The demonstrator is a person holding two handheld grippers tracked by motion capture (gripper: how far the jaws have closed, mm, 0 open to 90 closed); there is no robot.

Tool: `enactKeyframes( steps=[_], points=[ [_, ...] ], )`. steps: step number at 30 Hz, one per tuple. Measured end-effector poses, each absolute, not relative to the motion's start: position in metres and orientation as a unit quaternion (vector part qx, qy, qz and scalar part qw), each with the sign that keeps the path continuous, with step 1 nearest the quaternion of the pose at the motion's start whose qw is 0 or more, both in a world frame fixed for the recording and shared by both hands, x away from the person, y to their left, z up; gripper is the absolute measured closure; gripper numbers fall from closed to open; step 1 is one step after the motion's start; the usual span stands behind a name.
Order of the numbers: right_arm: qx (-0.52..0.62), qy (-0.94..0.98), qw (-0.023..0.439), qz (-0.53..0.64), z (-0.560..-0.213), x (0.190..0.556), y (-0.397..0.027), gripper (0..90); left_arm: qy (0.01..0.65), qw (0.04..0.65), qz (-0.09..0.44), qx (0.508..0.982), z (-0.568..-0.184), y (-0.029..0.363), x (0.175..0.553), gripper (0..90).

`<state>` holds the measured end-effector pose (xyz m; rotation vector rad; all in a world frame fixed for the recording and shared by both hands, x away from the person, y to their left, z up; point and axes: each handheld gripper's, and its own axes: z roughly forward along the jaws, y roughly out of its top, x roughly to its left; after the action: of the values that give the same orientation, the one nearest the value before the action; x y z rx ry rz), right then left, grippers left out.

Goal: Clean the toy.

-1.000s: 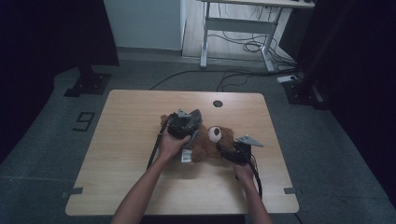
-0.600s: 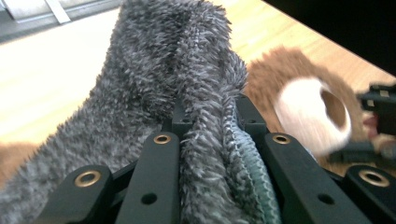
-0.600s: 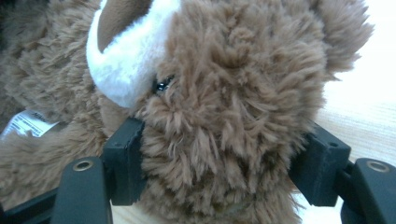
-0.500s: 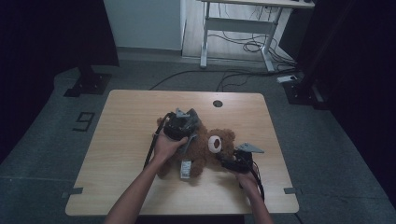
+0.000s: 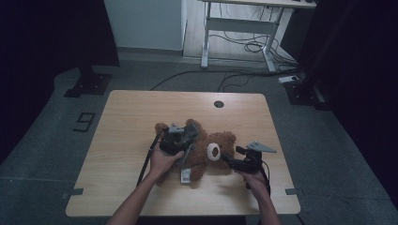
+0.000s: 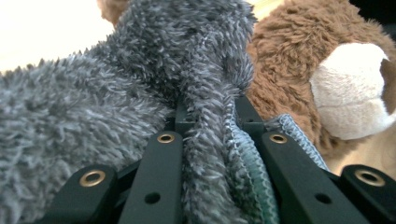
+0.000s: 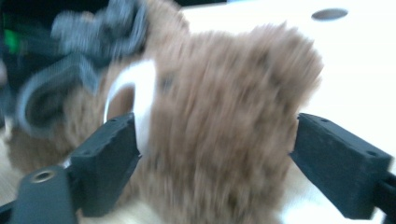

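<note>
Just a blurred teddy bear (image 5: 206,152) tag (image 5: 185,175)

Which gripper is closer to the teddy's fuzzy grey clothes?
Left. The left gripper is shut right on the grey clothes. The right gripper is over at the teddy bear's head, its jaws just opened wide around it, apart from the grey fabric.
</note>
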<state>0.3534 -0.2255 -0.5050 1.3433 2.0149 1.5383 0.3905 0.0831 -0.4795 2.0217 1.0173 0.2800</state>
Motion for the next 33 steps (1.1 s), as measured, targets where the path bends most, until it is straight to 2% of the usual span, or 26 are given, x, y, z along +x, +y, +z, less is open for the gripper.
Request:
enactKeyframes(
  steps=[8, 16, 23, 26, 29, 33],
  points=[
    [0.468, 0.710, 0.134, 0.508, -0.491, 0.374, -0.204, 0.0, 0.398, 0.443, 0.116, 0.795, -0.487, 0.090, 0.364, 76.6],
    [0.468, 0.728, 0.087, 0.493, -0.511, 0.381, -0.185, 0.0, 0.390, 0.456, 0.112, 0.792, -0.491, 0.095, 0.345, 76.3],
    [0.449, 0.731, 0.115, 0.500, -0.520, 0.357, -0.185, 9.7, 0.378, 0.477, 0.121, 0.784, -0.477, 0.102, 0.323, 75.2],
    [0.447, 0.731, 0.119, 0.501, -0.520, 0.354, -0.185, 11.6, 0.392, 0.479, 0.151, 0.771, -0.454, 0.112, 0.330, 75.2],
    [0.440, 0.735, 0.123, 0.502, -0.520, 0.352, -0.187, 12.2, 0.423, 0.478, 0.153, 0.754, -0.439, 0.126, 0.348, 75.0],
    [0.435, 0.735, 0.126, 0.506, -0.520, 0.350, -0.187, 12.3, 0.449, 0.441, 0.113, 0.769, -0.442, 0.122, 0.380, 74.7]
  ],
)
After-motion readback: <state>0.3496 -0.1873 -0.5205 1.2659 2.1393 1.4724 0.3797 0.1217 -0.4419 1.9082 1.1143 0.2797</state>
